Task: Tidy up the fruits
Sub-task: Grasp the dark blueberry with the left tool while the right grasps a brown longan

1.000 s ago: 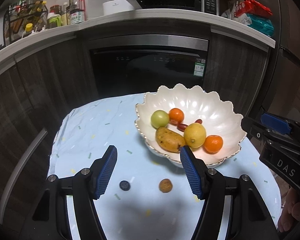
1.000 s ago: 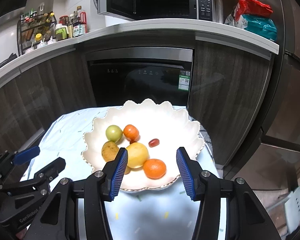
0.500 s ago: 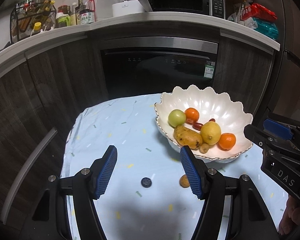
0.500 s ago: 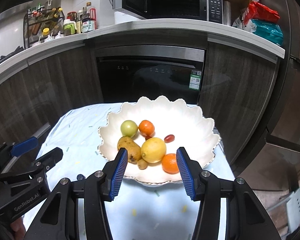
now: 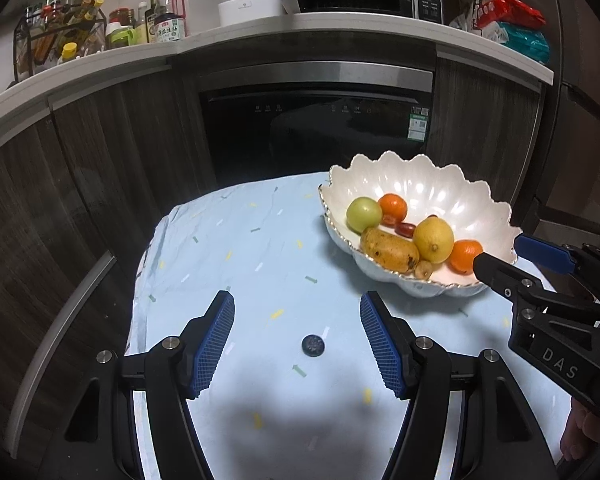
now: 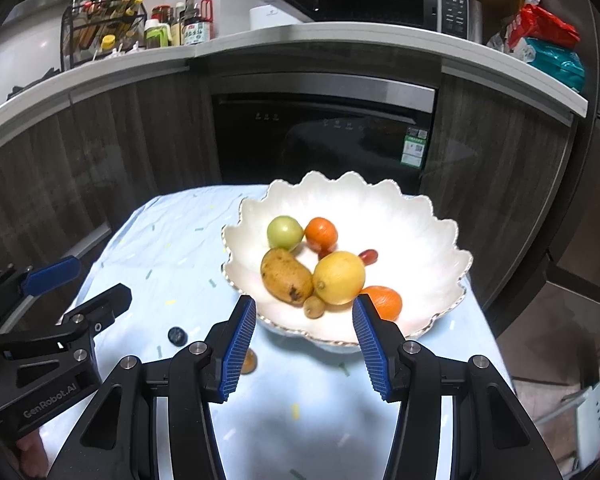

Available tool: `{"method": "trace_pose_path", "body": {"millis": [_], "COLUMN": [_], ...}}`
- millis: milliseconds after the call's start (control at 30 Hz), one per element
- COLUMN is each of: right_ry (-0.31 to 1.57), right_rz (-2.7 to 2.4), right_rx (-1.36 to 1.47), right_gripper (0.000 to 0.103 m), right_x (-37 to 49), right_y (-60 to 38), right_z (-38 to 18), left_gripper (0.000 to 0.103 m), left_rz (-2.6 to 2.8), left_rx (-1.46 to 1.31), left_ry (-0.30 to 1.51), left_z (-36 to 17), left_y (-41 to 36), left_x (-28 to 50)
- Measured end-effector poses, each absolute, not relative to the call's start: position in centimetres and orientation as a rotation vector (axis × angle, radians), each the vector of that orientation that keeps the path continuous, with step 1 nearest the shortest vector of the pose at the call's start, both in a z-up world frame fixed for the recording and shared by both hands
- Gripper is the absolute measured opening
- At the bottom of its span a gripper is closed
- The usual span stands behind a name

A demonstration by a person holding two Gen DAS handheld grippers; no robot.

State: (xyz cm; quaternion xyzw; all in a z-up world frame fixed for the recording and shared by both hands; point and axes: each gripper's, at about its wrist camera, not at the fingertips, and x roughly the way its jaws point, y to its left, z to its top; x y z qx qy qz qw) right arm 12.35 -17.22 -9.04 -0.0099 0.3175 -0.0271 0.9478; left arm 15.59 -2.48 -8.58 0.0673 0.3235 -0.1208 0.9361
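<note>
Nearest, our left gripper (image 5: 297, 344) has its fingers spread wide and empty, framing a small dark blueberry (image 5: 313, 345) that lies on the table (image 5: 220, 248) between them, so it looks lined up for that pick. Our right gripper (image 6: 304, 334) also has fingers spread with nothing held, aimed at the near rim of the scalloped white bowl (image 6: 440, 240). Just behind its left finger a small brown fruit (image 6: 249, 361) sits on the cloth, half hidden, close to the bowl's foot.

The two loose pieces appear to be the only fruit left out; we judge the task nearly done.

Further out, the bowl holds the sorted fruit bunched toward its near left side: a brown oblong fruit (image 6: 286, 277), a lemon (image 6: 339, 277), a small brown round one (image 6: 314, 306) touching both, an orange (image 6: 384, 301) at the near edge, a green fruit (image 6: 285, 233), a second orange (image 6: 321, 234), and a red grape (image 6: 369, 256).

Beyond is the dark oven front (image 6: 320, 136).
</note>
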Motion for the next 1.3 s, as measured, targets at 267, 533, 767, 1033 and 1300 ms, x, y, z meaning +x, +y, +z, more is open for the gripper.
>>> {"method": "trace_pose_path", "body": {"millis": [267, 533, 767, 1033, 1300], "right_ry": [0.683, 0.717, 0.741, 0.777, 0.806], "right_rz": [-0.023, -0.002, 0.026, 0.046, 0.083], "right_rx": [-0.036, -0.046, -0.058, -0.064, -0.077], "right_gripper": [0.051, 0.051, 0.051, 0.051, 0.051], "right_x": [12.7, 13.2, 13.6, 14.4, 15.1], "right_y": [-16.0, -15.4, -14.9, -14.7, -13.9], "right_z": [-10.8, -12.6, -14.1, -15.8, -16.8], "left_gripper": [0.065, 0.065, 0.065, 0.064, 0.054], "left_rz": [-0.280, -0.308, -0.357, -0.393, -0.439], "left_rx": [0.155, 0.186, 0.216, 0.247, 0.271], "left_ry": [0.684, 0.694, 0.720, 0.759, 0.803], "left_z": [-10.3, -11.7, -13.3, -15.1, -16.7], "left_y": [-2.0, -1.8, -2.1, -2.3, -2.7], "left_x": [15.9, 16.4, 17.1, 18.2, 19.4]}}
